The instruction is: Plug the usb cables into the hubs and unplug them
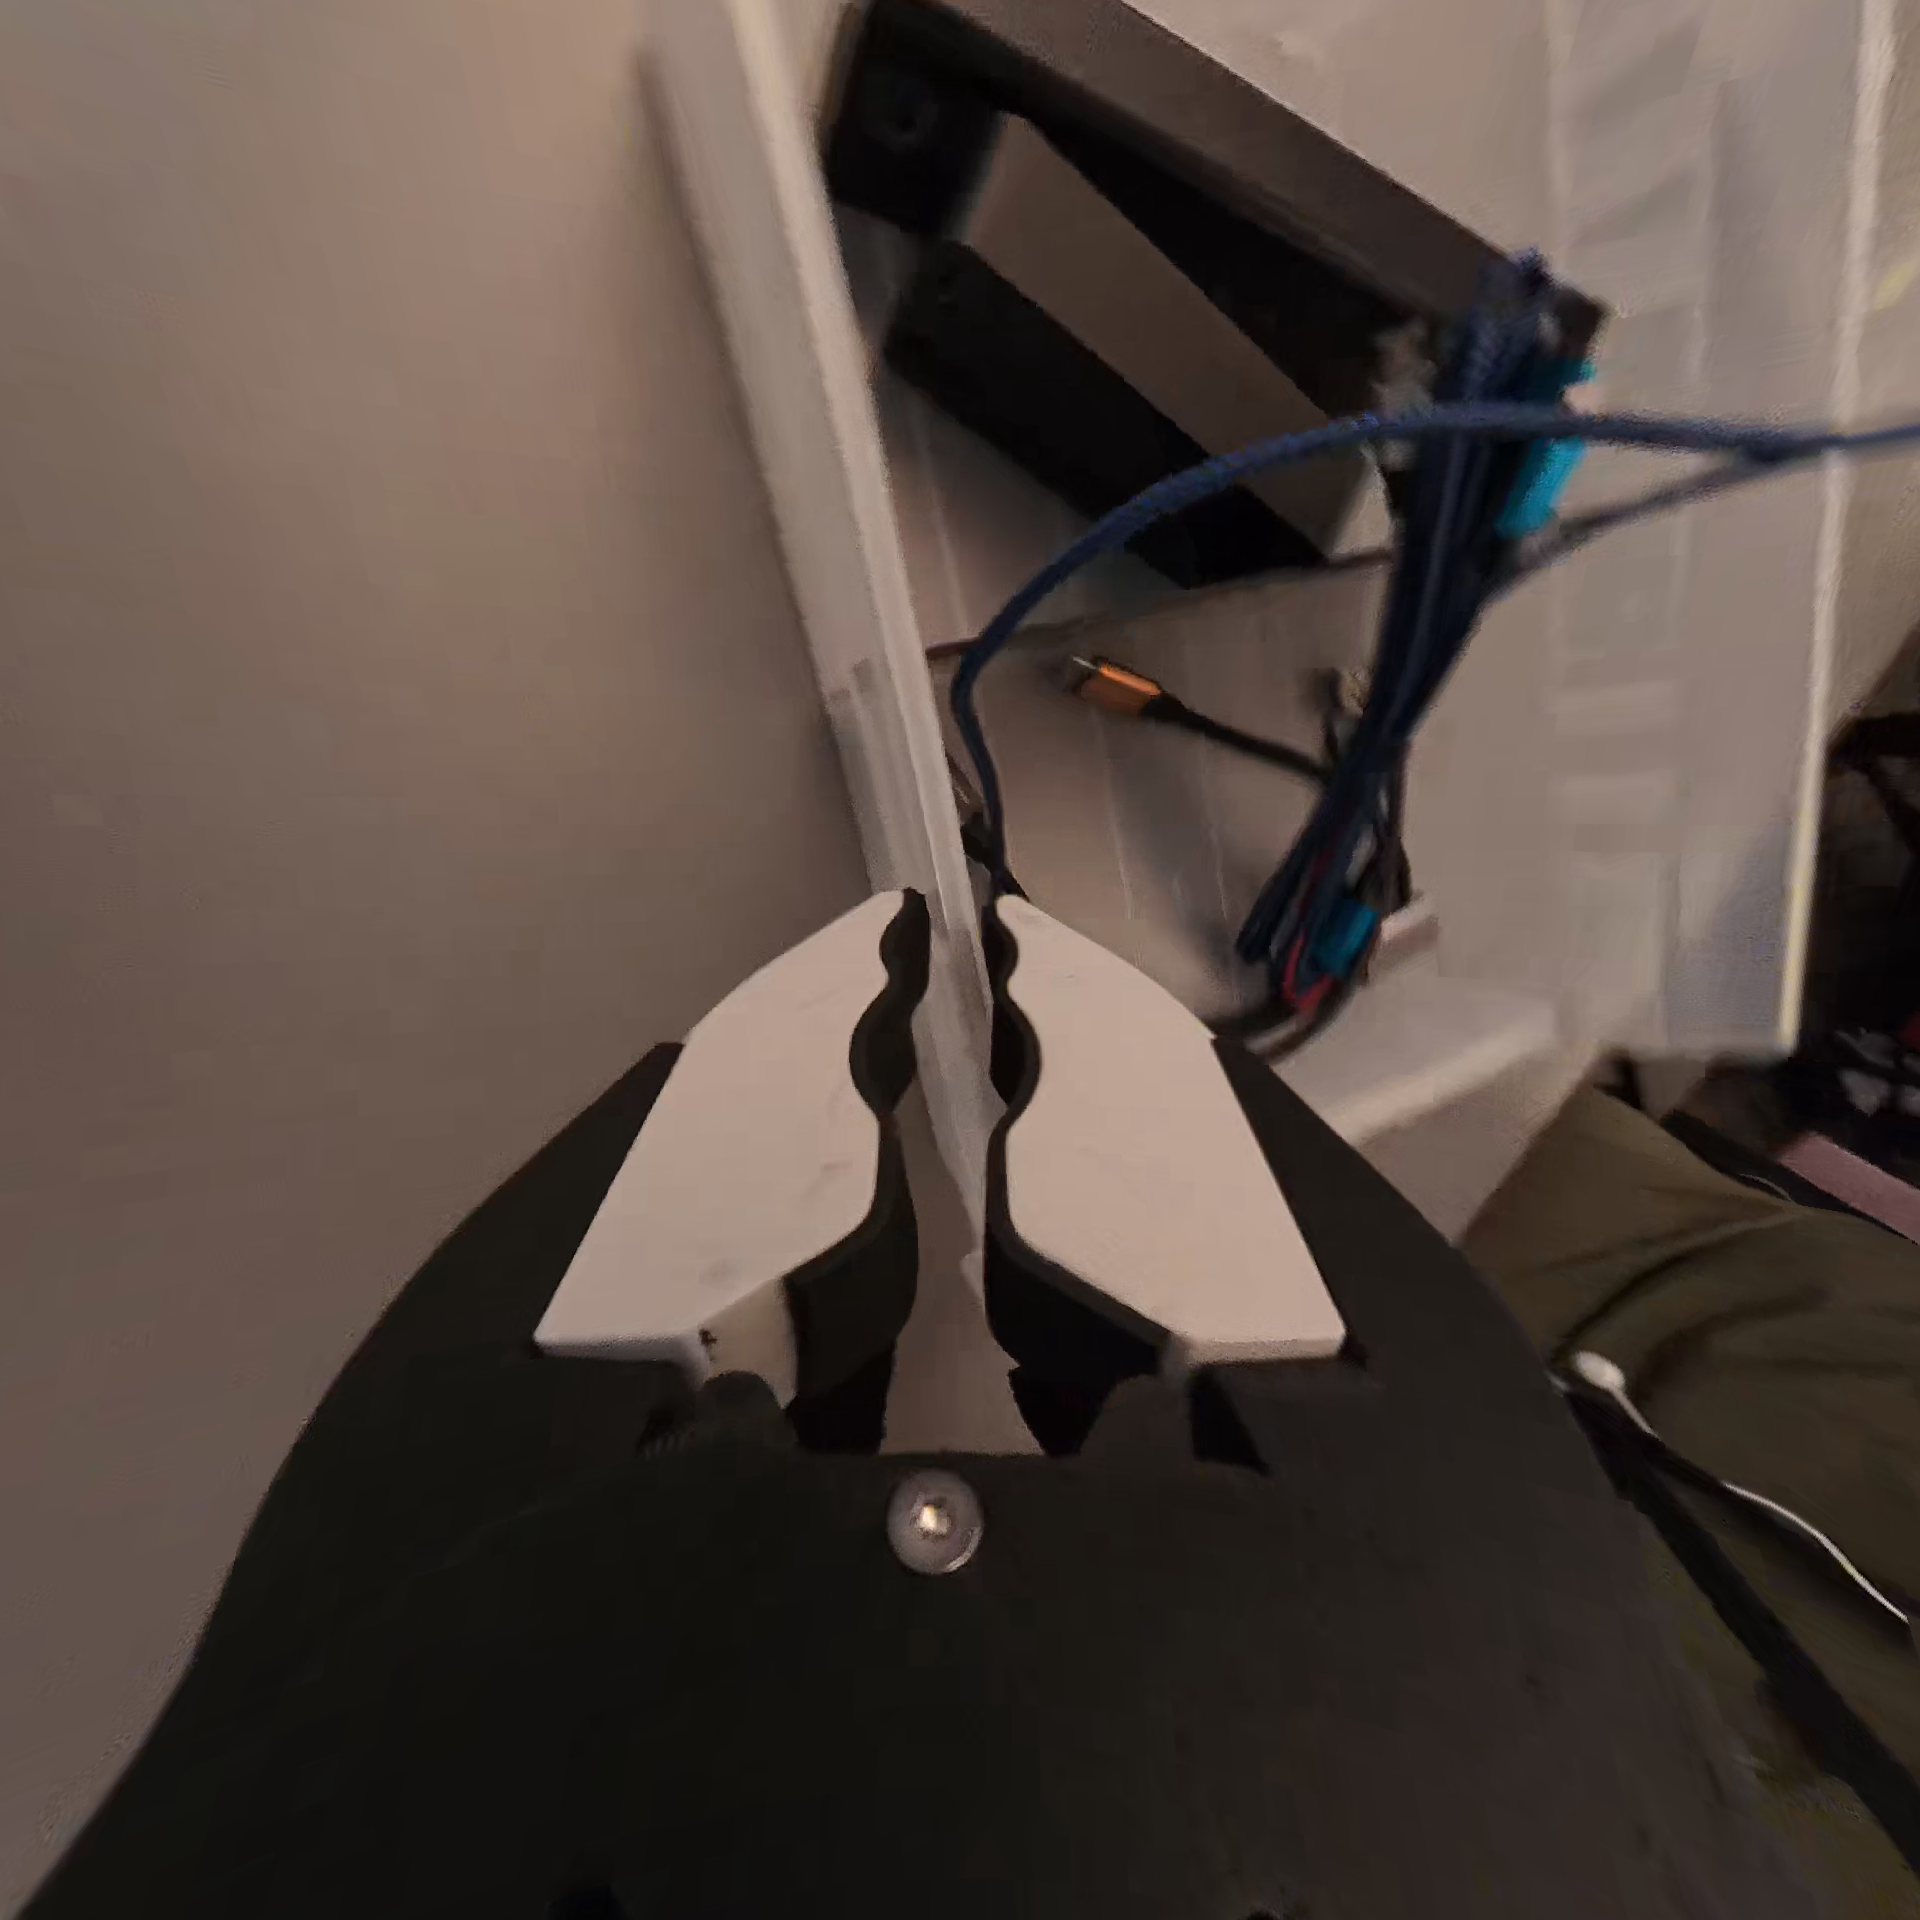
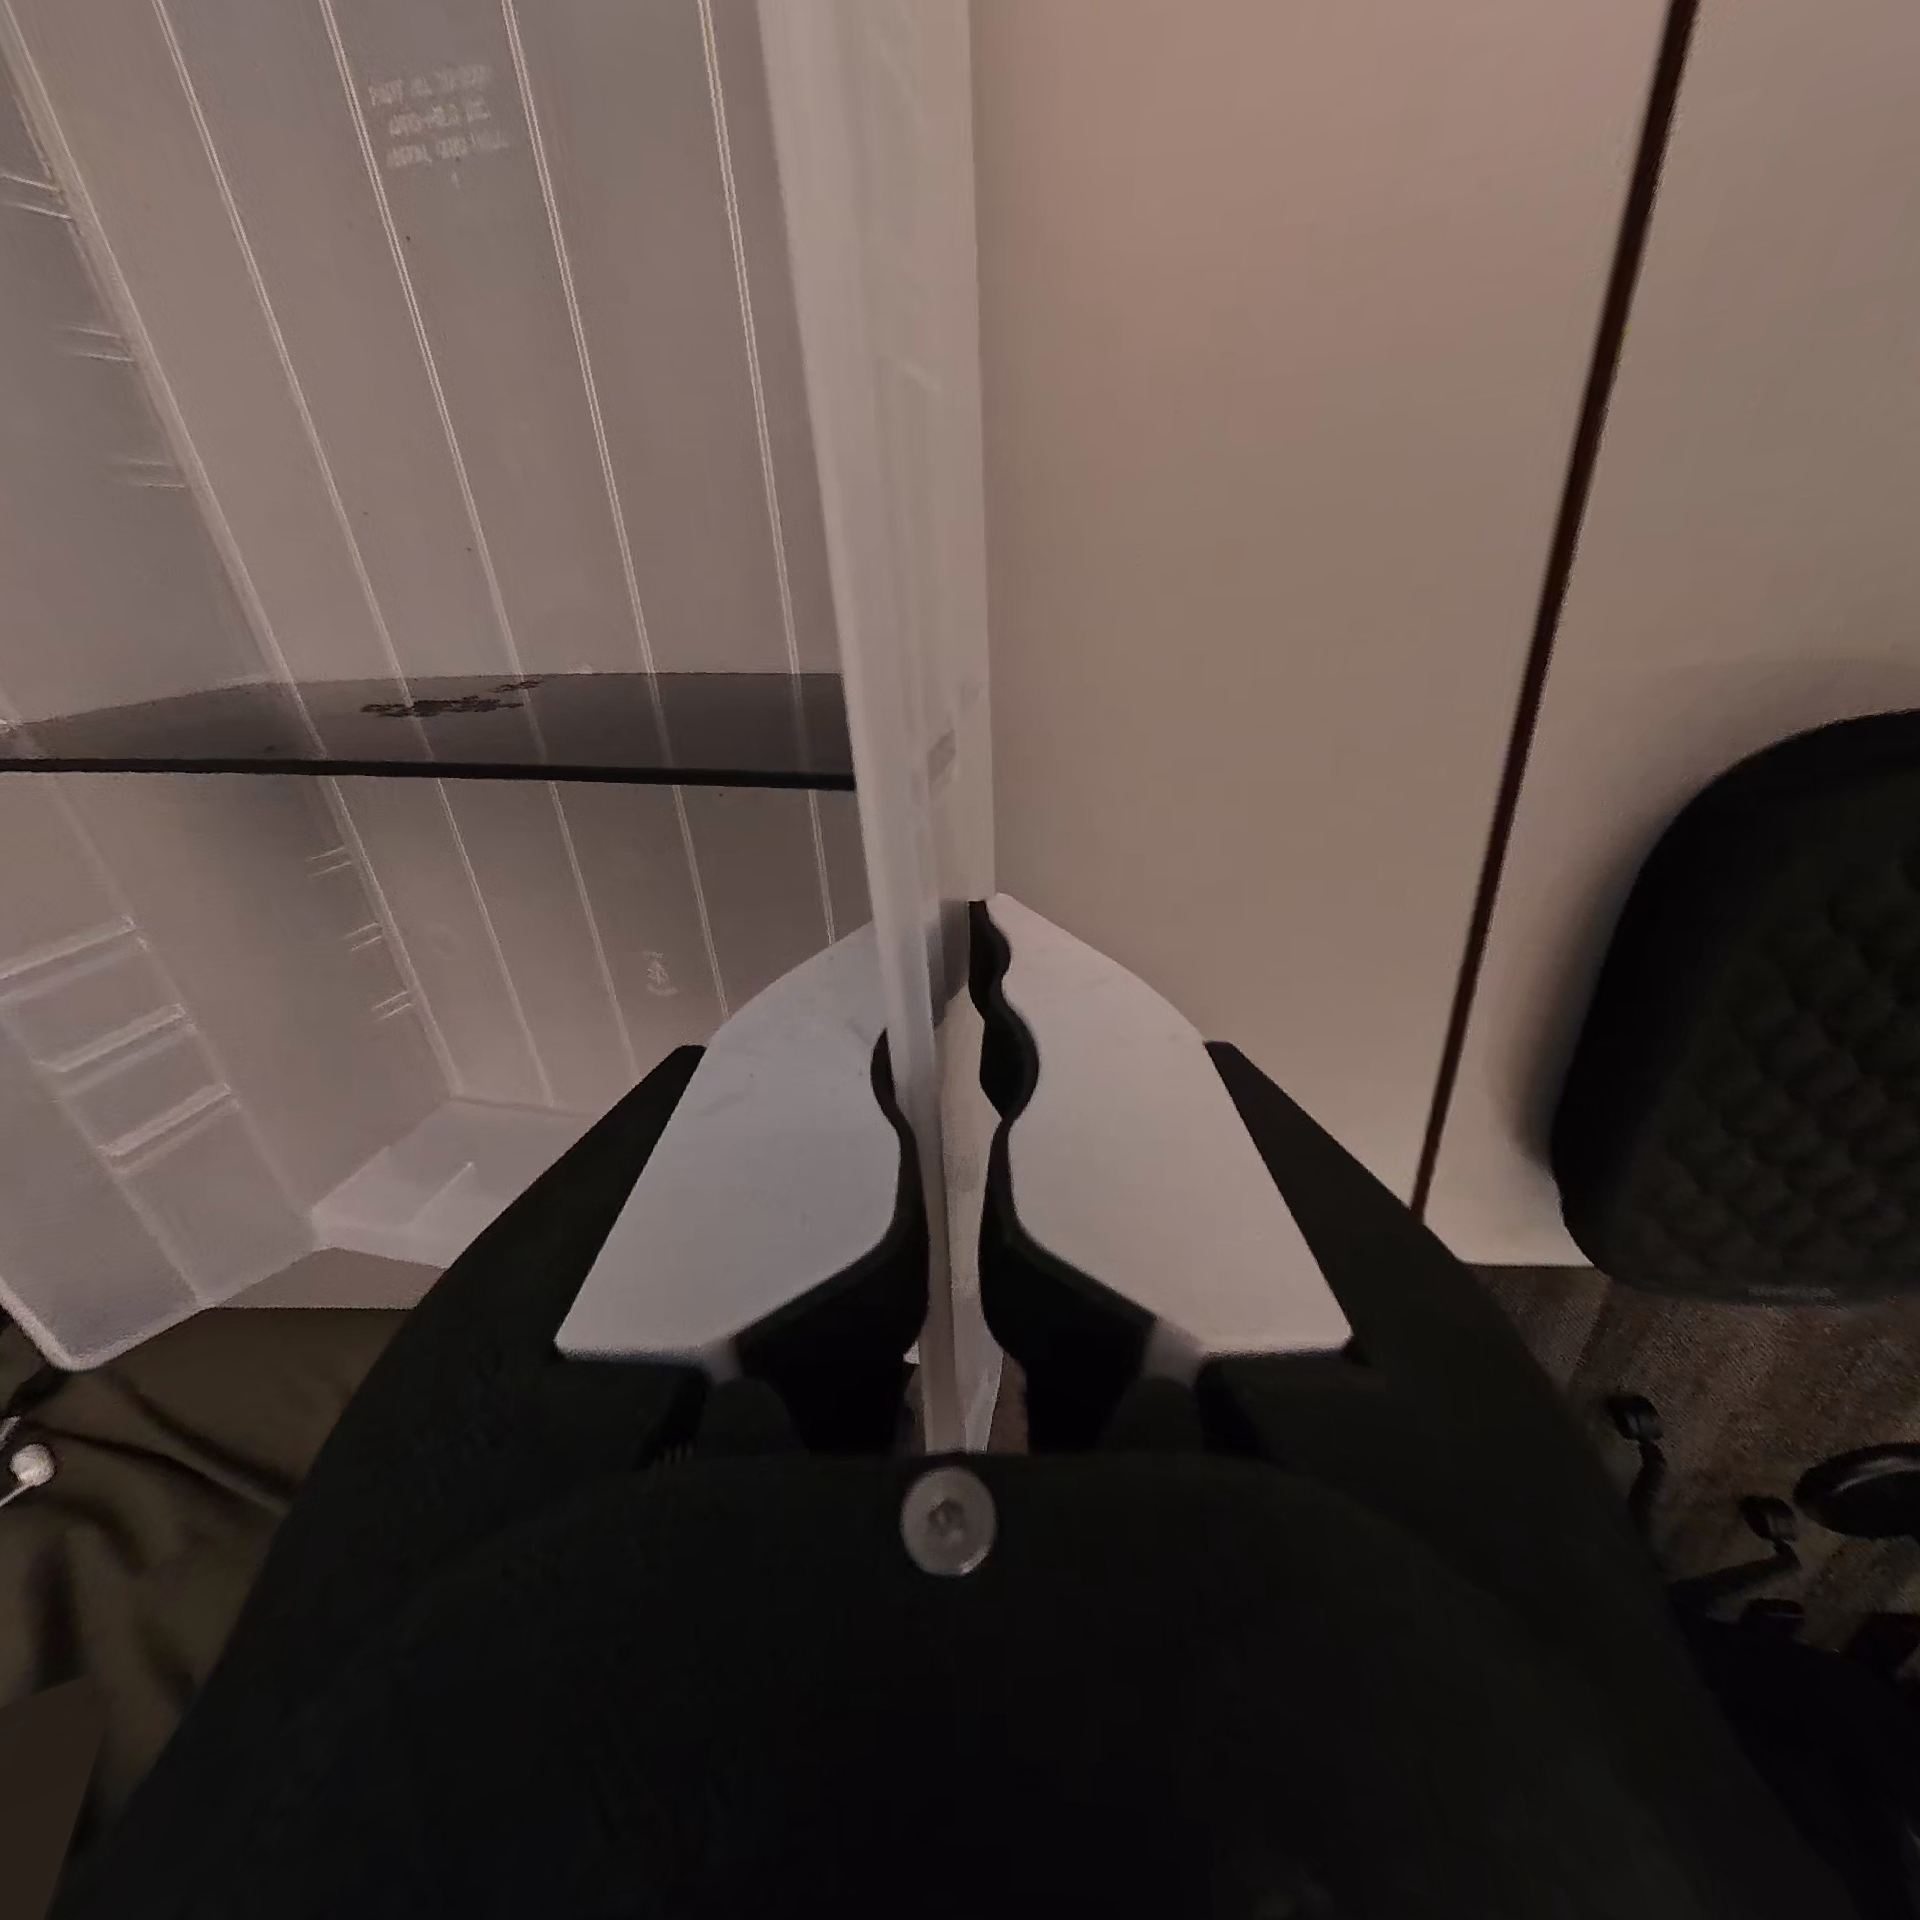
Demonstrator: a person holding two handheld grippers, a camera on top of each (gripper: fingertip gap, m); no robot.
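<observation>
My left gripper (image 1: 961,920) is shut on the edge of a clear plastic bin (image 1: 831,520), which is lifted and tilted. Inside the bin a bundle of blue braided USB cables (image 1: 1403,675) hangs loose, and one blue cable (image 1: 1091,540) loops towards my fingertips. A black cable with an orange-collared plug (image 1: 1117,686) lies on the bin wall. Black box-shaped hubs (image 1: 1039,384) sit deeper in. My right gripper (image 2: 961,920) is shut on another edge of the bin (image 2: 904,520), with one finger inside and one outside.
A plain wall (image 1: 312,623) is close behind the bin. Olive cloth (image 1: 1714,1299) with a white cord (image 1: 1766,1496) lies at the lower right. A black office chair (image 2: 1766,1039) stands on carpet at the right. A dark flat panel (image 2: 520,727) shows through the bin. One gripper's finger ends stand about 55 centimetres off the other's.
</observation>
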